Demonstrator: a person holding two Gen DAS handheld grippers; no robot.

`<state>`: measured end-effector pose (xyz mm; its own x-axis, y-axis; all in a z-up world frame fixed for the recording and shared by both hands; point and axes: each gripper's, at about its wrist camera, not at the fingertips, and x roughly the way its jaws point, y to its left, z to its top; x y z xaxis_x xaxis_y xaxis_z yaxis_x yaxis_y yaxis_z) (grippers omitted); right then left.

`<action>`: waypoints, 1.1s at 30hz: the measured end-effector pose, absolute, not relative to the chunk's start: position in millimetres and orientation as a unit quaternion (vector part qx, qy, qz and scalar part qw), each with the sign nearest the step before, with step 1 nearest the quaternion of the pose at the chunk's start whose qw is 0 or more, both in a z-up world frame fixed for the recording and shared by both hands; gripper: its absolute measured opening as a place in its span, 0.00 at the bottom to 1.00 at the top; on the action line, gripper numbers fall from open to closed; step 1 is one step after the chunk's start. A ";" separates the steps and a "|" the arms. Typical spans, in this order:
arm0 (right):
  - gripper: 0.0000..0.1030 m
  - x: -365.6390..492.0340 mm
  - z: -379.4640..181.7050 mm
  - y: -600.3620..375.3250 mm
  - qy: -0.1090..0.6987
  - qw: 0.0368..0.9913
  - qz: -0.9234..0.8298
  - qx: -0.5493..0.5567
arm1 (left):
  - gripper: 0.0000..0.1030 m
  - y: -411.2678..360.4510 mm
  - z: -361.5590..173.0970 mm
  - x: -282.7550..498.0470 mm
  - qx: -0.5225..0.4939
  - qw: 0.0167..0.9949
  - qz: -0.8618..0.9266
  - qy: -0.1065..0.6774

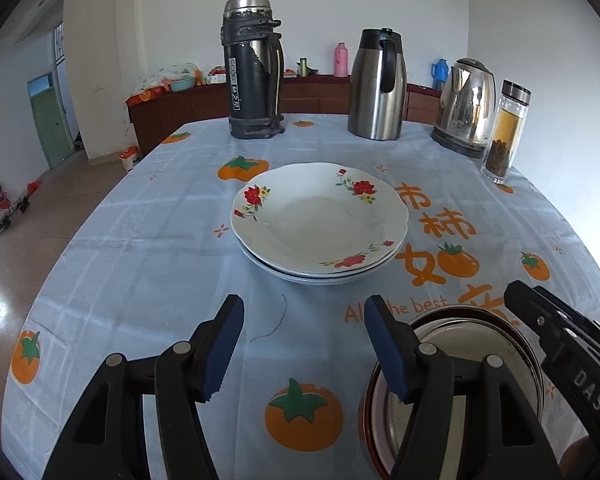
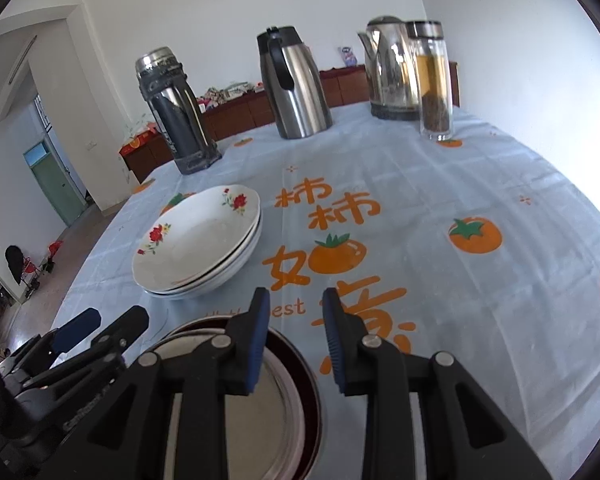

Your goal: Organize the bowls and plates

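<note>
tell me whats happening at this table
A person is tidying dishes with two handheld tongs. The flowered plates already sit stacked mid-table. Both the left tongs and right tongs hang open over the nested metal bowls at the near edge, gripping nothing. Flasks and a kettle stand along the far side.

Glossy glazed plates (image 1: 319, 220), brushed-metal jug (image 1: 377, 85)
</note>
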<state>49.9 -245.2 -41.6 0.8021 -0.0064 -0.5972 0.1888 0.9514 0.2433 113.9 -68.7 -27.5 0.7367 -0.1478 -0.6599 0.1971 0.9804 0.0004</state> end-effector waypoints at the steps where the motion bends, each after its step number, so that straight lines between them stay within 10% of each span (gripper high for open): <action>1: 0.41 46.8 -40.2 -244.3 0.308 0.939 -0.053 0.146 | 0.63 -68.1 -27.6 111.9 0.034 0.932 -0.092 0.350; 33: 0.77 -25.0 -31.1 -222.3 0.270 0.950 -0.052 0.151 | 0.64 -54.1 -23.9 62.7 0.033 0.939 -0.097 0.330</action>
